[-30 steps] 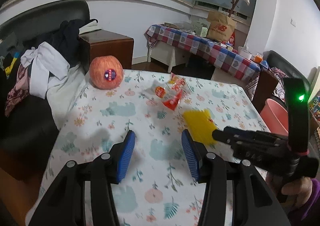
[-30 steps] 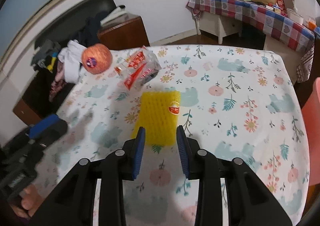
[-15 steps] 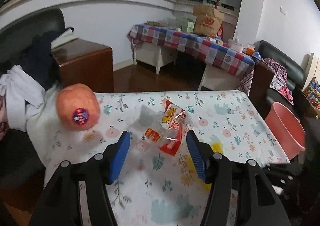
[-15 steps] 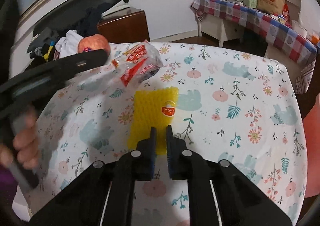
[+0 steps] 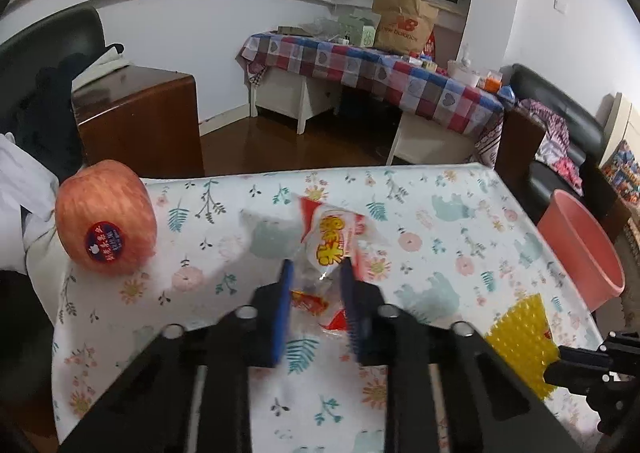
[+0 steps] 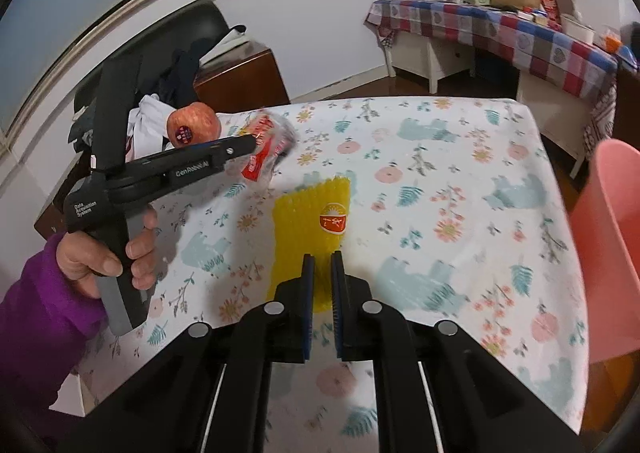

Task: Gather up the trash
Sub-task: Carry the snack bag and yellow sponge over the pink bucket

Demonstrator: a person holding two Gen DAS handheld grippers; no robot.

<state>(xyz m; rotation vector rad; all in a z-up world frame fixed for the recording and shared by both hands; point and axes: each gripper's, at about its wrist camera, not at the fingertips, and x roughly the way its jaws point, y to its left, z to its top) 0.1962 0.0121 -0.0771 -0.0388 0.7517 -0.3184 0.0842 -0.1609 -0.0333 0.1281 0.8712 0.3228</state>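
A crumpled clear plastic wrapper (image 5: pixel 332 241) with red and yellow print lies mid-table; my left gripper (image 5: pixel 316 277) has closed on its near end. The wrapper (image 6: pixel 268 151) and left gripper (image 6: pixel 250 143) also show in the right wrist view. A yellow foam fruit net (image 6: pixel 312 221) with an orange sticker lies flat on the flowered tablecloth (image 6: pixel 460 157). My right gripper (image 6: pixel 322 265) is shut on the net's near edge. The net (image 5: pixel 520 333) shows at the right in the left wrist view.
An apple (image 5: pixel 106 217) with a dark sticker sits at the table's far left corner. A pink bucket (image 5: pixel 580 249) stands on the floor beside the table's right edge. Clothes lie on a black sofa (image 6: pixel 176 73) to the left. A checkered table (image 5: pixel 380 69) stands behind.
My left gripper moved forward to the wrapper and closed on it. My right gripper closed on the yellow net's near edge and stays shut there.
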